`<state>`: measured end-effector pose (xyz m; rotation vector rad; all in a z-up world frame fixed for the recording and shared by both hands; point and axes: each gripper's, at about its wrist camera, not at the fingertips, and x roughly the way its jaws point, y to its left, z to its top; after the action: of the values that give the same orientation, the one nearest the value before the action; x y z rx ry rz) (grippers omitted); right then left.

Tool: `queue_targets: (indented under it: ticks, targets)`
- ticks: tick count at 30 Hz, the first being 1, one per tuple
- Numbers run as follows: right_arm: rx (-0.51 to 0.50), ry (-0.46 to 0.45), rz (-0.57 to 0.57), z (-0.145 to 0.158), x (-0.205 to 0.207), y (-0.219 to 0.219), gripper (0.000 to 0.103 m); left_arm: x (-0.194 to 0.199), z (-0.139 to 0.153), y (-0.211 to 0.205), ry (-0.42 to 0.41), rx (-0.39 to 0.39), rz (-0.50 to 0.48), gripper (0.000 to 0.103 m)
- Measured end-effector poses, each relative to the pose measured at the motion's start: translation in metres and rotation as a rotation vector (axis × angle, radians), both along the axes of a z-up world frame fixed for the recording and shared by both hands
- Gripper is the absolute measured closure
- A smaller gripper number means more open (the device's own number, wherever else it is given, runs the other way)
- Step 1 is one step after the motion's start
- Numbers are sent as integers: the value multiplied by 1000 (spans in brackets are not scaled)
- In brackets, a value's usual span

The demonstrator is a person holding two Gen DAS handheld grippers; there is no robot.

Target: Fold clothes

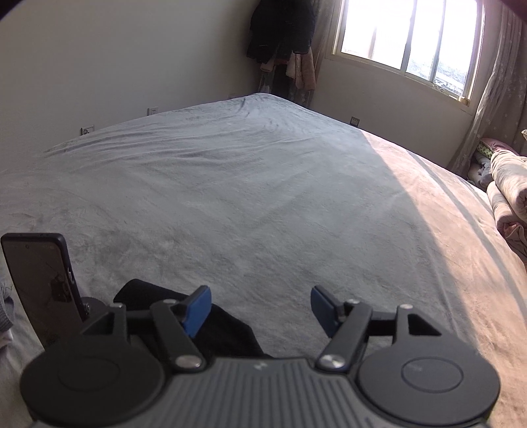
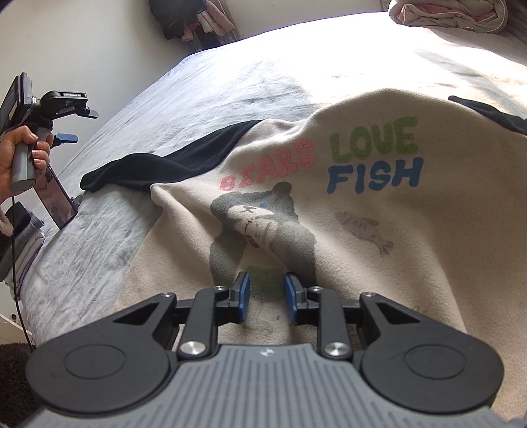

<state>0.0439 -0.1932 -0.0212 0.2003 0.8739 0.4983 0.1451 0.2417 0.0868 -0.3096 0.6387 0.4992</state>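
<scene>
Right wrist view: cream sweatshirt [image 2: 378,230] spread print-up on the bed [image 2: 204,85], black sleeve [image 2: 158,168] trailing out to the left.

Right gripper [image 2: 266,301] low over the hem, jaws narrowly apart with cloth showing between them, clamped on nothing that can be made out. Left gripper [image 1: 260,307] wide apart and empty, held by a hand [image 2: 24,154] off to the left, with the sleeve end just under its left finger. Body rumpled, a ridge running through the bear print, so likely laid out for folding; fits equally a shirt just smoothed or one about to get a sleeve turned in. Any fold calls for a firm pinch on an edge. Grey plush bedspread, sun patch on the far side, window [image 1: 411,36], dark coats [image 1: 280,29] hanging in the corner, rolled bedding [image 1: 507,197] at the bed's edge.
</scene>
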Motion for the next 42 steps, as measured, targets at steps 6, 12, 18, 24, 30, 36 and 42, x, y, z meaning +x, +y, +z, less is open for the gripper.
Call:
queue_targets:
  ticks: [6, 12, 18, 24, 30, 36, 42]
  targets:
    - [14, -33, -53, 11, 2, -17, 69, 9, -13, -28, 45, -19, -70, 27]
    - [18, -81, -131, 24, 5, -40, 53, 13, -31, -59, 88, -64, -140, 24]
    - [28, -145, -285, 40, 10, -85, 51, 13, -52, -97, 118, -124, -240, 22]
    - [84, -120, -478, 41, 17, -136, 50, 19, -68, -133, 141, -139, -339, 21]
    - [143, -67, -563, 35, 21, -157, 50, 31, -86, -156, 142, -118, -416, 21]
    - [133, -33, -564, 28, 29, -153, 50, 41, -110, -166, 150, -59, -458, 18]
    - [147, -6, -554, 22, 34, -149, 50, 43, -112, -178, 143, 31, -528, 16]
